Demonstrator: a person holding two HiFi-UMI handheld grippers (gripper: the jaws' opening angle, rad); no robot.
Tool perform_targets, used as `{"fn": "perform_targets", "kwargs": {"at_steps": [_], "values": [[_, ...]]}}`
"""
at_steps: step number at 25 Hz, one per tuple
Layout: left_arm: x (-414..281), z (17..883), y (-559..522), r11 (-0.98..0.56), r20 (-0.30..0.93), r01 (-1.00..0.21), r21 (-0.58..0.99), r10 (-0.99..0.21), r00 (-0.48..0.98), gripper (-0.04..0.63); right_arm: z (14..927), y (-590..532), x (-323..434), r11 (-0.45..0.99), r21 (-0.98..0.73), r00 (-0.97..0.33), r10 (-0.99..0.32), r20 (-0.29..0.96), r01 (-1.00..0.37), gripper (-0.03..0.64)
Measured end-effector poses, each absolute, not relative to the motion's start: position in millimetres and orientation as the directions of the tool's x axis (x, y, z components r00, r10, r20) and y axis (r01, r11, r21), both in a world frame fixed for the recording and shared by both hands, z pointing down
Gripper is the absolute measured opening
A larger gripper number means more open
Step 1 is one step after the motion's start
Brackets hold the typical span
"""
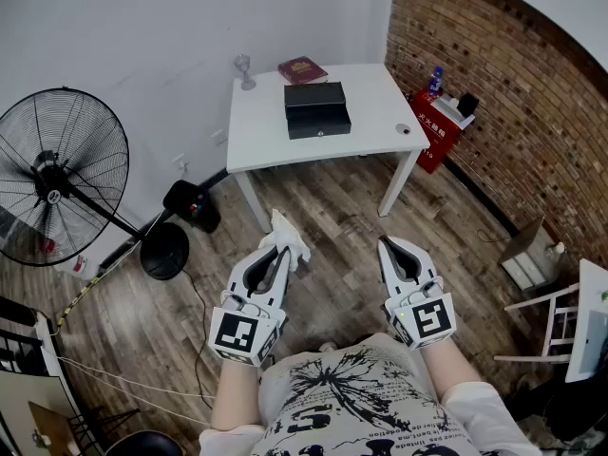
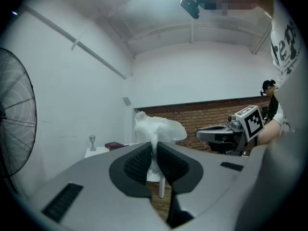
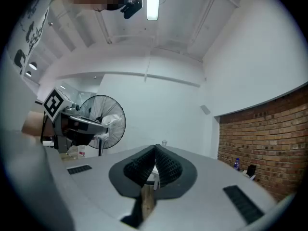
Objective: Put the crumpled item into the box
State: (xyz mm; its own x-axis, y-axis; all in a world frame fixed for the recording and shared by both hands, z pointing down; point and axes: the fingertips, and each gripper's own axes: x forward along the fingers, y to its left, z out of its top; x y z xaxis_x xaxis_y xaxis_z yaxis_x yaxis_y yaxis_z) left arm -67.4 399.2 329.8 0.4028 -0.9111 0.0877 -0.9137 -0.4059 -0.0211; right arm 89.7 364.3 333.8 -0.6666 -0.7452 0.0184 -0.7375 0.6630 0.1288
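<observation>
- Wood floor (image 1: 332, 218) between me and the white table (image 1: 261, 129): open, I can pass.
- Black box (image 1: 317, 109): mid-table, bare top either side.
- Standing fan (image 1: 59, 174): blocks my left.

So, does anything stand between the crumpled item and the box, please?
Nothing visible does: only floor separates the crumpled item, clamped in the left gripper, from the box on the table, though its lid looks shut.

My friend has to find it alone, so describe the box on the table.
Find the white table against the white wall, next to the brick wall. The box sits mid-table. It is flat, black and rectangular, and clearly larger than the dark red book and the small goblet behind it.
</observation>
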Motion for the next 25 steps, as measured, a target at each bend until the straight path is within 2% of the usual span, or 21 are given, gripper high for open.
{"fn": "perform_targets", "kwargs": {"at_steps": [15,19,25], "values": [[-83.7,341.9,384.0,-0.396,0.095,-0.918,-0.012,-0.915,0.393,0.047,342.6,353.0,74.1,0.649,0.134,-0.653,-0.757,0.021,-0.748,0.014],[-82.5,354.4,365.8,-0.392,0.123,-0.92,-0.002,-0.913,0.389,0.046,357.0,327.9,82.9,0.629,0.032,-0.628,-0.777,0.048,-0.777,0.014],[-90.2,370.9,305.0,-0.339,0.157,-0.941,-0.005,-0.929,0.334,0.048,378.7,257.8,78.4,0.652,0.021,-0.649,-0.757,0.082,-0.758,0.014]]}}
